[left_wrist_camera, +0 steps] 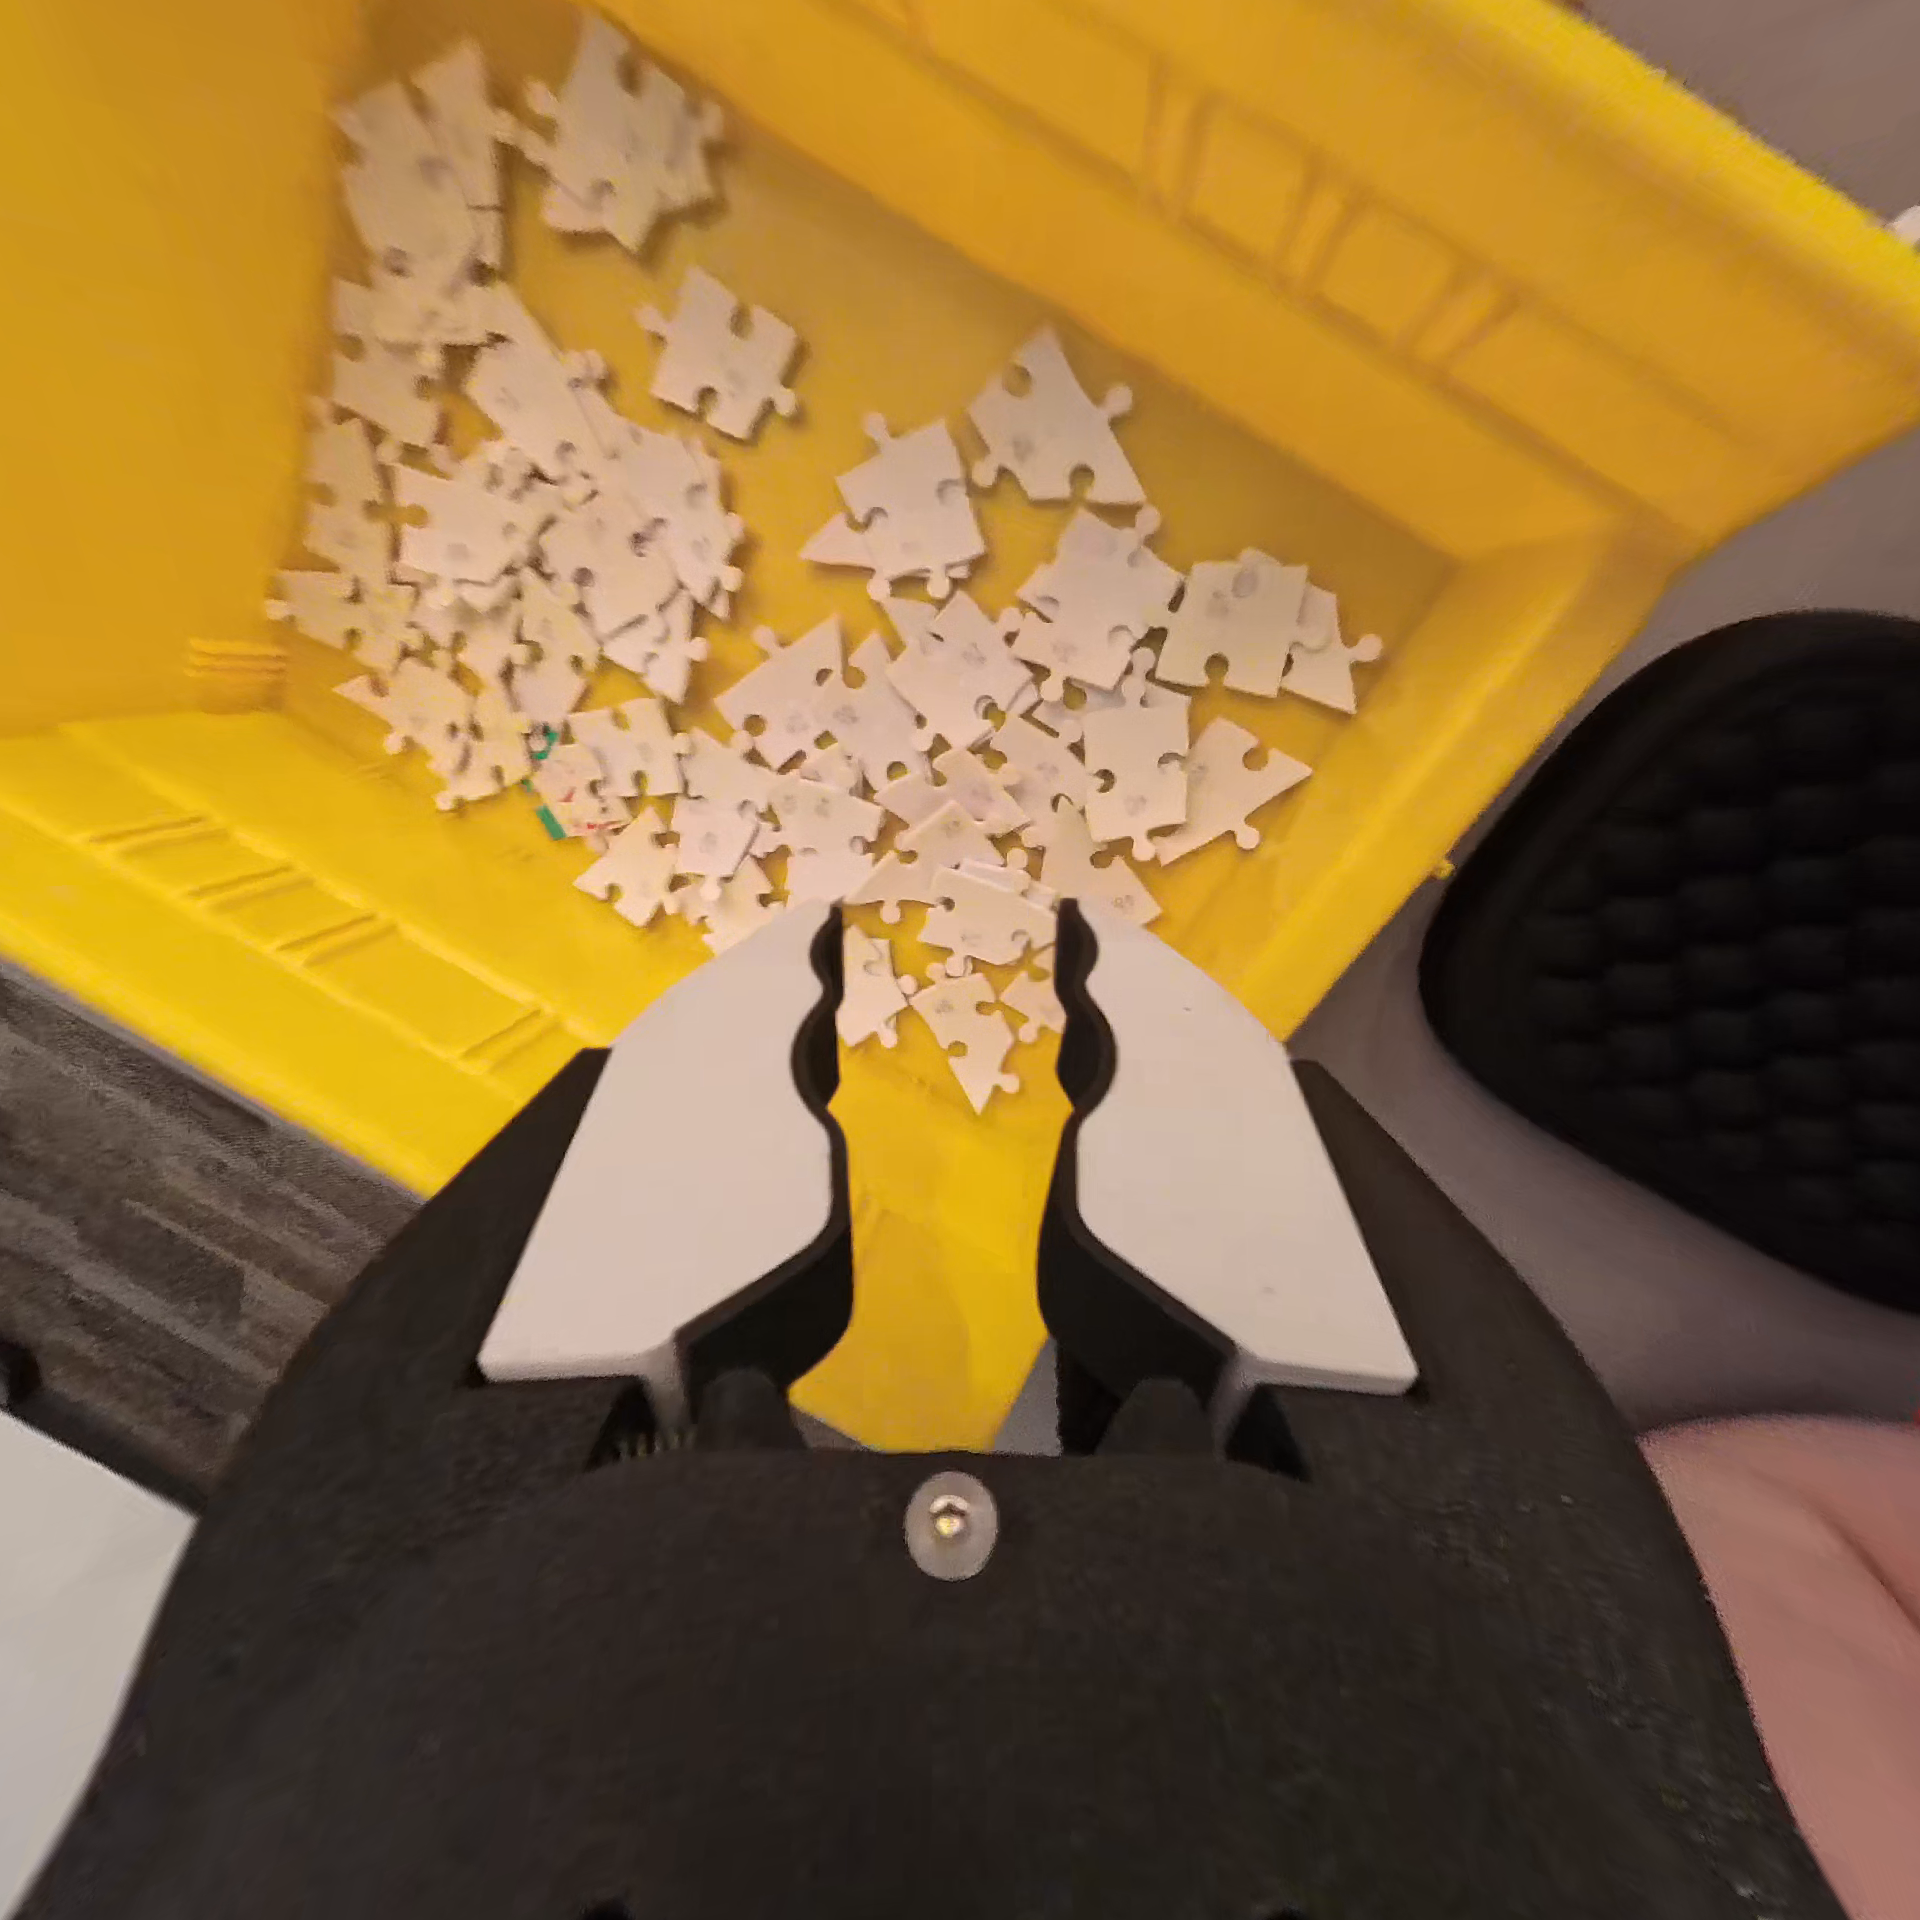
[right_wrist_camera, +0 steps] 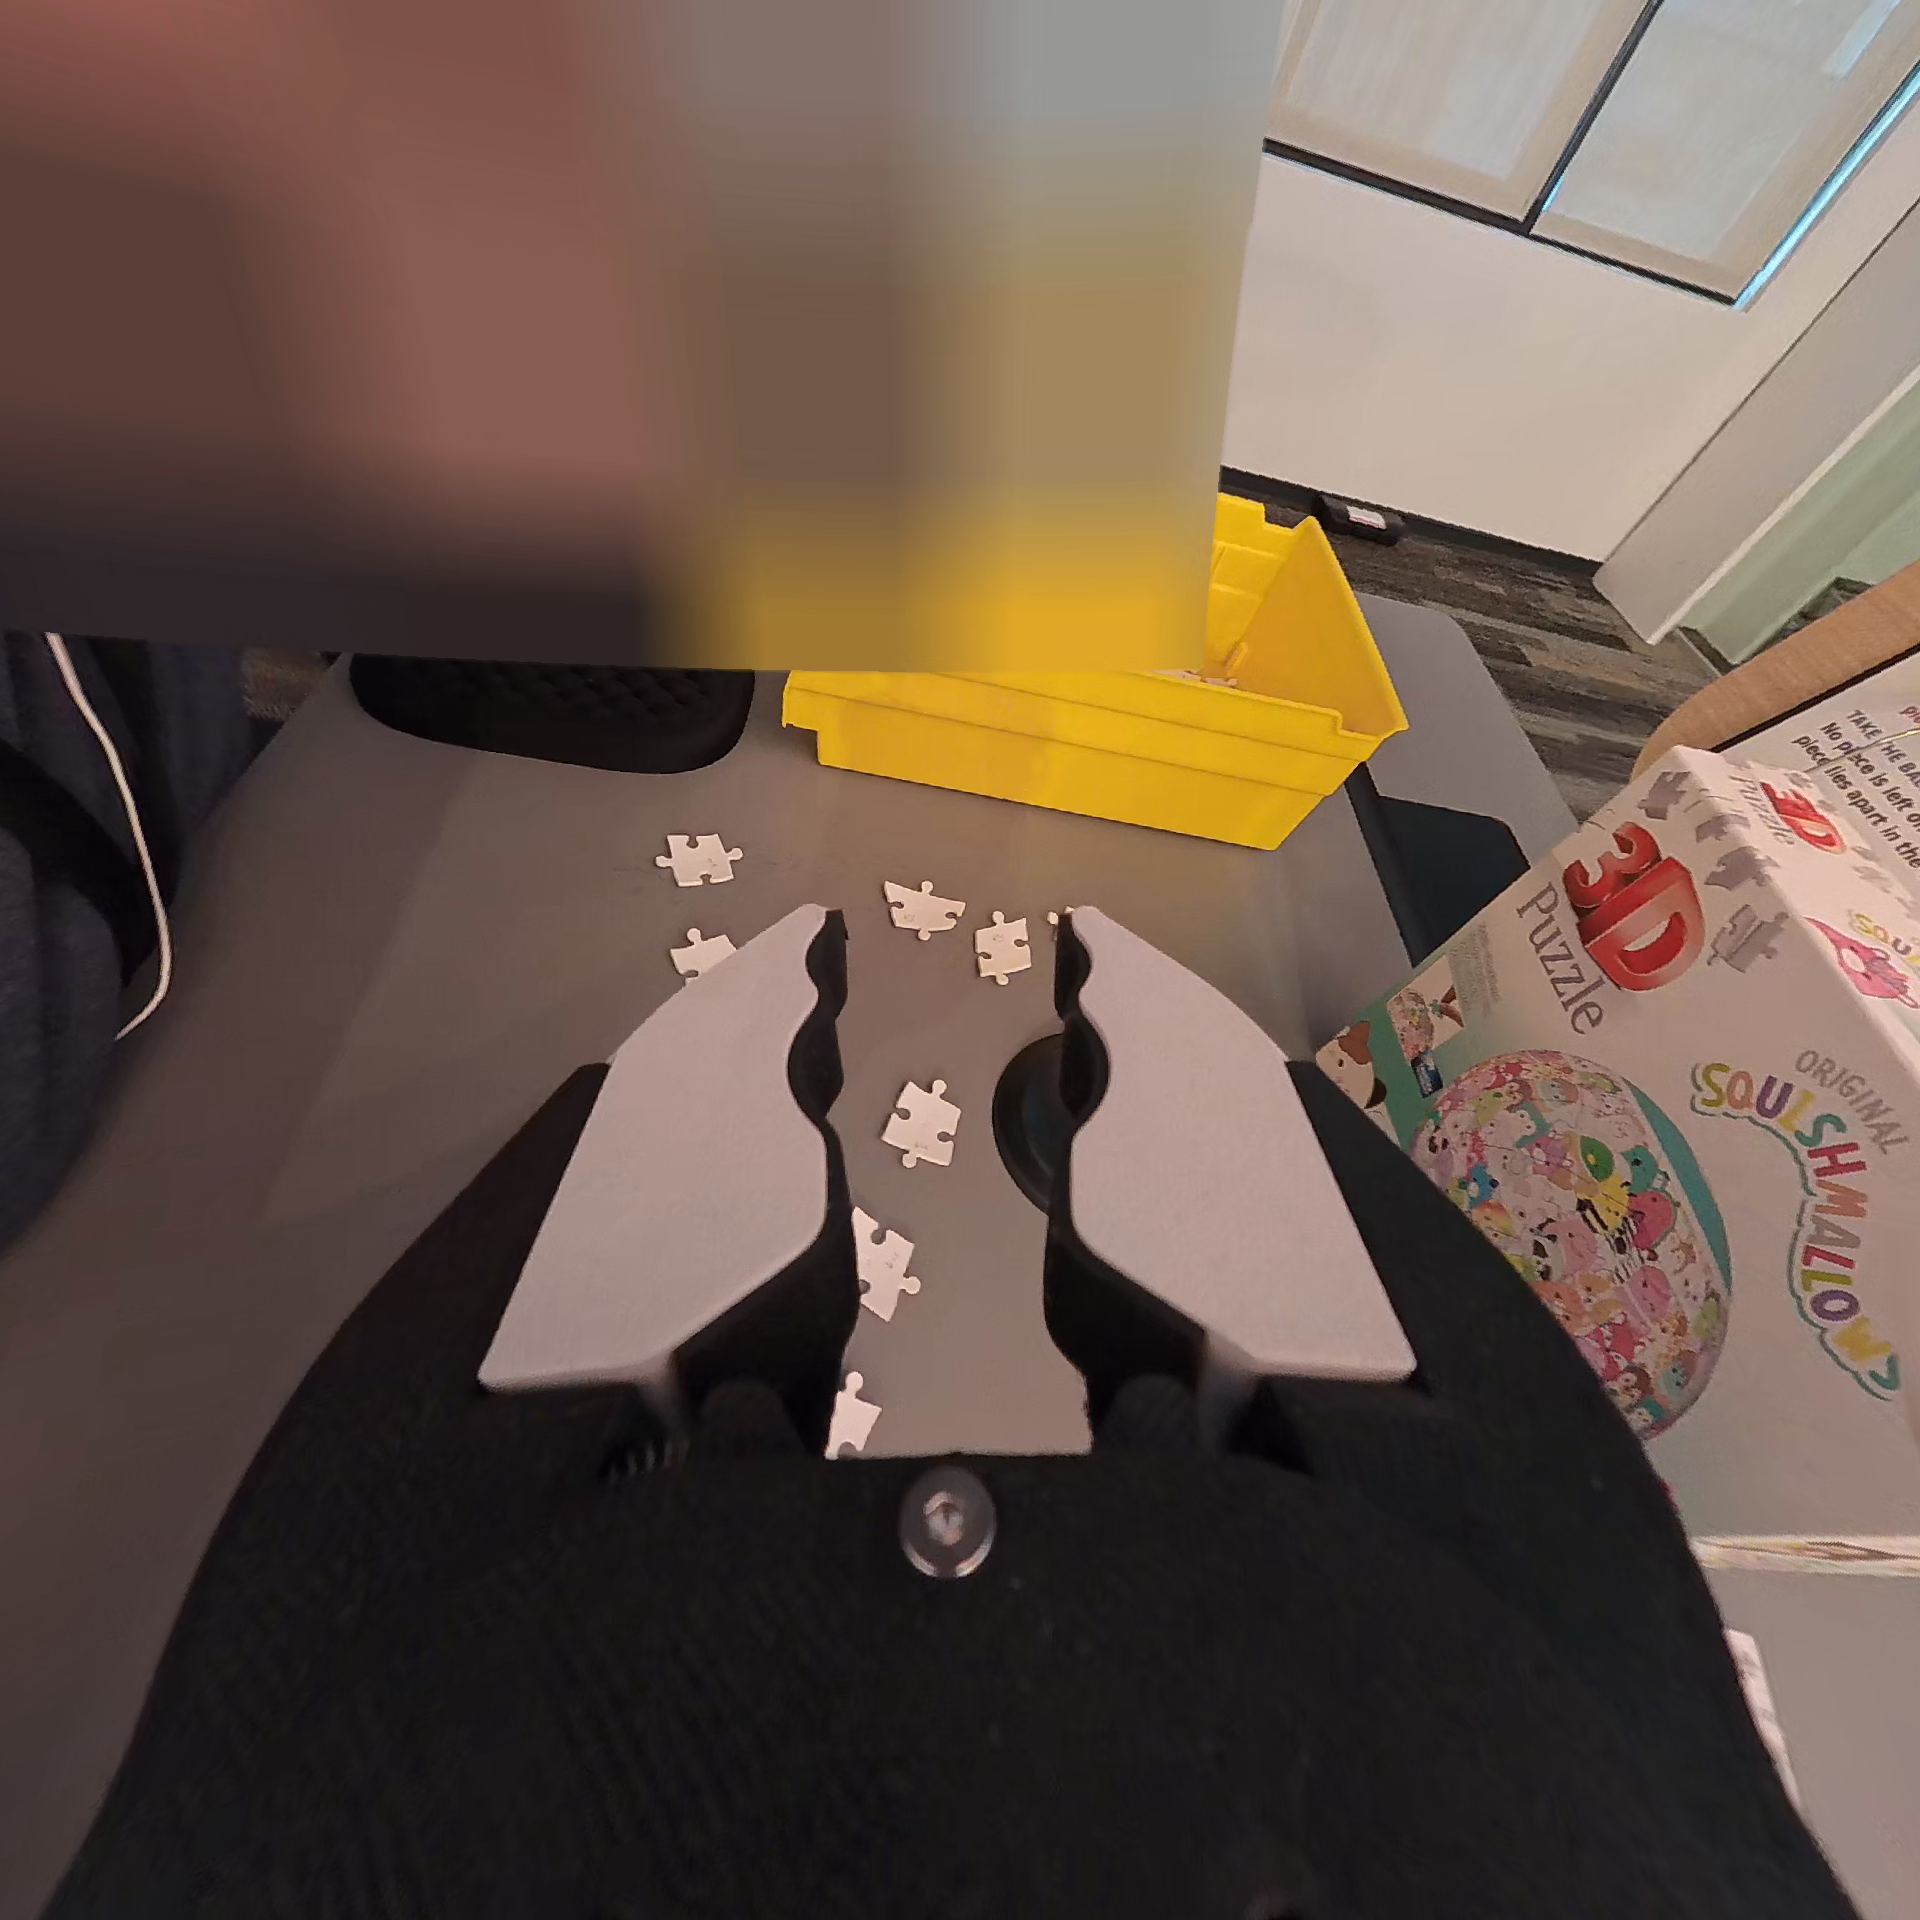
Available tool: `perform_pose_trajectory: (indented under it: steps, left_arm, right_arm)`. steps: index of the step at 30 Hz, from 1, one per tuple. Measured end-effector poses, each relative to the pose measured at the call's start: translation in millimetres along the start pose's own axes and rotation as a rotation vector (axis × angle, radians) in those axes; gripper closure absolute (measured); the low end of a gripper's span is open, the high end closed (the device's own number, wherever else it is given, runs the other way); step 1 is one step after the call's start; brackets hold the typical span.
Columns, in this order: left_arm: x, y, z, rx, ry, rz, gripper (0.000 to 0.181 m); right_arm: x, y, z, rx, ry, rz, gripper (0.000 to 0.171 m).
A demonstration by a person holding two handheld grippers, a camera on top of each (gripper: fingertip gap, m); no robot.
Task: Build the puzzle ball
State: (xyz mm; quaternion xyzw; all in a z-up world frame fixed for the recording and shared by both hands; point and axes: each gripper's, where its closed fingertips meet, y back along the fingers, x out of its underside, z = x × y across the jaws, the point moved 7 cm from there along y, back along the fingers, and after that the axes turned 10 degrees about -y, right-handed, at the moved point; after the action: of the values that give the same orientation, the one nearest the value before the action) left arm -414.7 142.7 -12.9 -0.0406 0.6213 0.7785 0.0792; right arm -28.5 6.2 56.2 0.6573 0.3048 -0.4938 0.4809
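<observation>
My left gripper (left_wrist_camera: 951,914) hung over the yellow bin (left_wrist_camera: 1351,312), its jaws parted and nothing between them. The bin held the heap of loose puzzle pieces (left_wrist_camera: 935,707), nearly all lying pale blank side up; a thick cluster sat against one wall and another spread toward the near corner, right under my fingertips. One piece (left_wrist_camera: 724,356) lay by itself on bare yellow floor between the clusters. Beside the bin I could see a black quilted pad (left_wrist_camera: 1704,935) on the grey table (left_wrist_camera: 1382,1195).

My right gripper (right_wrist_camera: 951,925) was open as well and carried nothing, poised above the table (right_wrist_camera: 416,1039). A few stray pieces (right_wrist_camera: 923,1122) were scattered on the grey surface below it (all face down, so I couldn't tell their pictures). A black round object (right_wrist_camera: 1023,1127) lay partly hidden behind my right finger; I could not tell what it was. The bin (right_wrist_camera: 1091,748) stood at the far edge, the puzzle box (right_wrist_camera: 1714,1091) off to the right.
</observation>
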Motion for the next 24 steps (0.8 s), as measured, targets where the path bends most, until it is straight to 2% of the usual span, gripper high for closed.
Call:
perform_pose_trajectory:
  steps: [10, 14, 24]
  left_arm:
    - [-21, -60, -20, 0.221, -0.137, 0.127, 0.14]
    - [-25, -65, -21, 0.228, -0.107, 0.134, 0.136]
    - [-22, -68, -22, 0.216, -0.117, 0.183, 0.145]
  right_arm:
    - [3, -1, -5, -0.007, -0.003, 0.007, 0.132]
    - [4, -1, -6, -0.008, -0.002, 0.012, 0.132]
    - [2, 1, -6, -0.001, 0.009, 0.007, 0.132]
